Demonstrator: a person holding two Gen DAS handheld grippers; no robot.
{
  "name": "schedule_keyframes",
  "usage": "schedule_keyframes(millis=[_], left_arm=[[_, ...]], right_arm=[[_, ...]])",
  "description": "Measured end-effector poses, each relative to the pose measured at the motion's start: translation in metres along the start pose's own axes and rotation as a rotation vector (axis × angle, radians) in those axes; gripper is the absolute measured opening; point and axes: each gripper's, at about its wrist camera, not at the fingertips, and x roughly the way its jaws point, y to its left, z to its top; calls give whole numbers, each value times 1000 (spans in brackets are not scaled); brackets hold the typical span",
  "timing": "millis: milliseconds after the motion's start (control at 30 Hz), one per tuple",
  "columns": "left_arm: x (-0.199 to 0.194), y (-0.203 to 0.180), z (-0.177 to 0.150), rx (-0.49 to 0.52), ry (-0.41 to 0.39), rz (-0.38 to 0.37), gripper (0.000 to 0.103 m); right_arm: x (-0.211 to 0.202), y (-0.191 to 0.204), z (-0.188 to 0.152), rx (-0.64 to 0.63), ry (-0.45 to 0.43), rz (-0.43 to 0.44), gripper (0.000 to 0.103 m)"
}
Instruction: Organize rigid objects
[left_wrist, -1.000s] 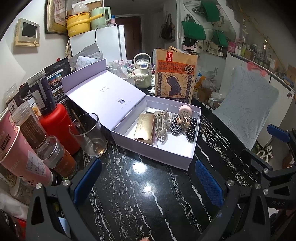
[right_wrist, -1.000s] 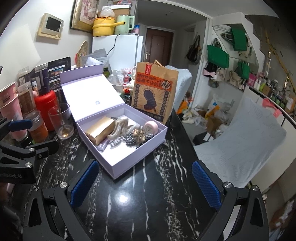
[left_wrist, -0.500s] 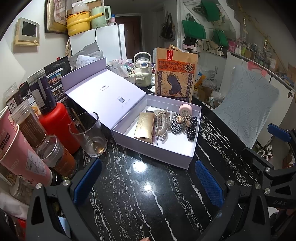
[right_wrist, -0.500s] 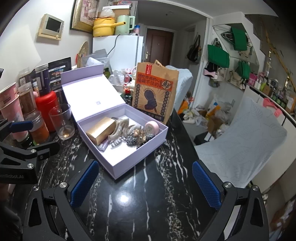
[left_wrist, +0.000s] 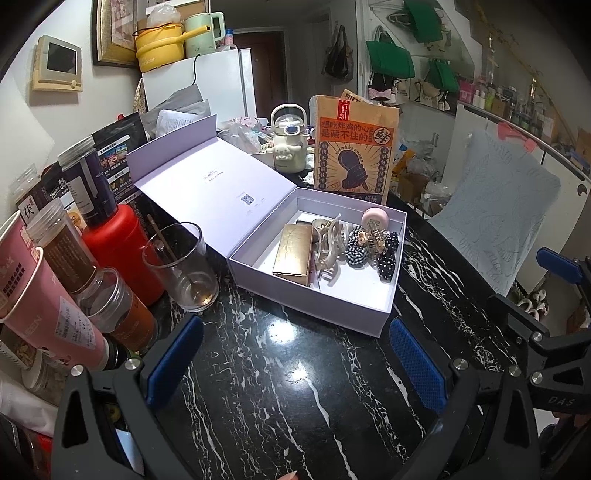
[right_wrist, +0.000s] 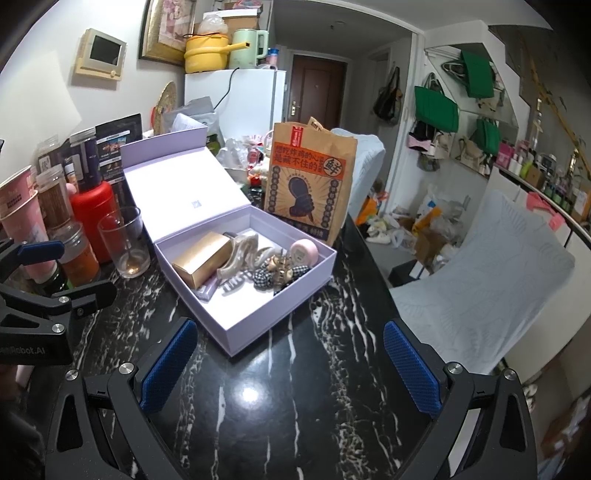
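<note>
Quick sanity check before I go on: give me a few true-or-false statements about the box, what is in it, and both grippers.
1. The lilac cardboard box has its lid closed. False: the lid lies open.
2. A flat gold rectangular case lies inside the box. True.
3. The left gripper grips a hair clip. False: it is open and empty.
4. The right gripper is open above the black marble table. True.
5. The clear drinking glass stands inside the box. False: it stands beside it.
</note>
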Motion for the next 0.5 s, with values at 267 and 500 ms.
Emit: schedule_keyframes(millis=[267, 500], left_arm=[[2, 1, 1, 0, 11, -9, 103], [2, 0, 1, 7, 13, -3, 103]], right_arm=[[1, 0, 0, 1, 3, 1, 103], [2, 1, 0, 1, 6, 2, 103]])
